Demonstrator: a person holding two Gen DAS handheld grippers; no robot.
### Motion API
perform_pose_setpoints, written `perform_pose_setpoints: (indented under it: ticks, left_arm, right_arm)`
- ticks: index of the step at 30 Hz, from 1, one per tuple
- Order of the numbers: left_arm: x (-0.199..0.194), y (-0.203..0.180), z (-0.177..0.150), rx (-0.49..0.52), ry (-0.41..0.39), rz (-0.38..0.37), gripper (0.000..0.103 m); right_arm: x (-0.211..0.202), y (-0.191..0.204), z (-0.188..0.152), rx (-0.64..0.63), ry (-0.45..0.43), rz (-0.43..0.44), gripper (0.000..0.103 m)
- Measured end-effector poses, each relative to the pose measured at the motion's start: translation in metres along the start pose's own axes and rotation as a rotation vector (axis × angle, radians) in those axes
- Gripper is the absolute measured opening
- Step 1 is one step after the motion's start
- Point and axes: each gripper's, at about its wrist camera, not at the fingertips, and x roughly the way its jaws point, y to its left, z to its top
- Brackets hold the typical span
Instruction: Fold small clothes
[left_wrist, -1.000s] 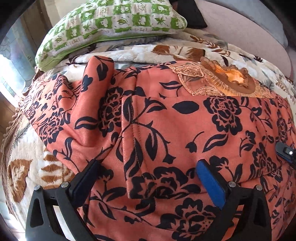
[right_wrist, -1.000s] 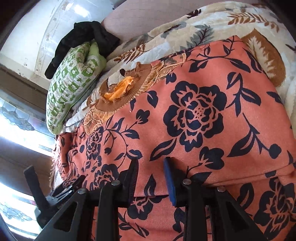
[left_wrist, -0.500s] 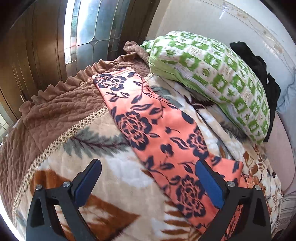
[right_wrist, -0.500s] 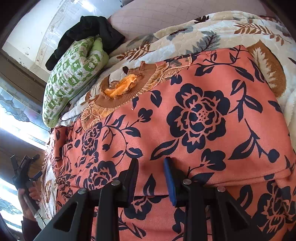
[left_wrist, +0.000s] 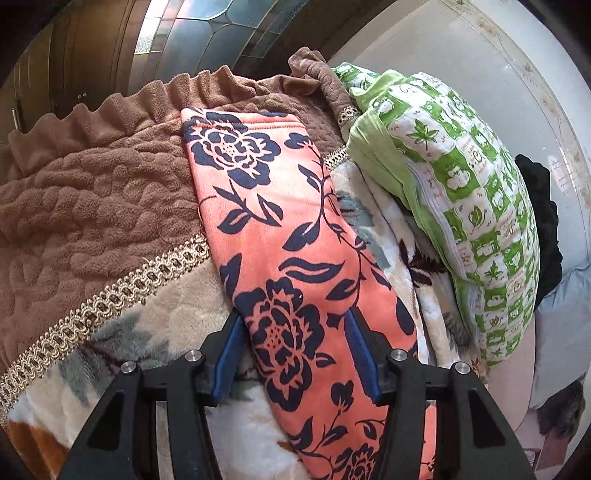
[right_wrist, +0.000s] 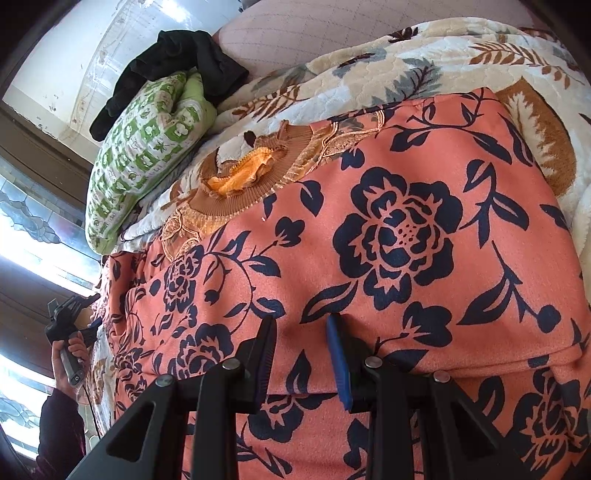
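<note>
So the left gripper (left_wrist: 293, 354) has swung off the body of the top and out to the sleeve (left_wrist: 266, 229), which now runs away from the camera across the blanket. Its jaws are closing, with the sleeve lying between them, and I can't see the pads pinching cloth yet. The right gripper (right_wrist: 301, 350) hasn't budged: jaws at a narrow gap, fingertips down on the front of the coral floral top (right_wrist: 399, 236), but I honestly can't tell whether it has a fold of fabric or is just pressing there.

Progress-wise I'd say early. The top lies spread flat, ribbed brown collar (right_wrist: 236, 188) at the far end, sleeve stretched straight out. Nothing looks folded over yet, so the sleeve, the sides and the final fold are all left.

Surface is a bed with a plush leaf-print blanket (left_wrist: 122, 336) that has a brown ruffled border (left_wrist: 92, 184). A green-and-white pillow (left_wrist: 469, 199) sits right of the sleeve with a black garment (left_wrist: 539, 221) behind it. Leaded glass window (left_wrist: 207, 33) at the back, white wall (left_wrist: 461, 55) on the right.
</note>
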Motion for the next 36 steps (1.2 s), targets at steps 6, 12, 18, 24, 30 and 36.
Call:
perform_pose_setpoints:
  ticks: [6,12,18,24,30,36]
  left_arm:
    - [0.009,0.007,0.022,-0.089,-0.04,0.0,0.045]
    - [0.002,0.004,0.022,-0.019,-0.08,0.066,0.006]
    - [-0.052,-0.068,0.004,0.234,-0.168,0.026,0.005]
    - [-0.109,-0.179,-0.071,0.607,-0.169,-0.066,0.005]
    - [-0.124,-0.282,-0.201,0.946,-0.059,-0.154,0.005]
    - [-0.106,-0.346,-0.344,1.203,0.033,-0.197,0.007]
  right_arm:
    - [0.001,-0.001,0.001,0.002,0.002,0.005,0.032]
    - [0.001,0.004,0.001,-0.018,-0.001,-0.008,0.032]
    - [-0.004,0.004,0.005,-0.016,-0.007,-0.001,0.032]
    - [-0.027,-0.009,0.017,0.06,-0.071,0.026,0.032]
    - [-0.062,-0.026,0.028,0.139,-0.15,0.079,0.032]
    - [-0.099,-0.052,0.041,0.214,-0.223,0.132,0.032]
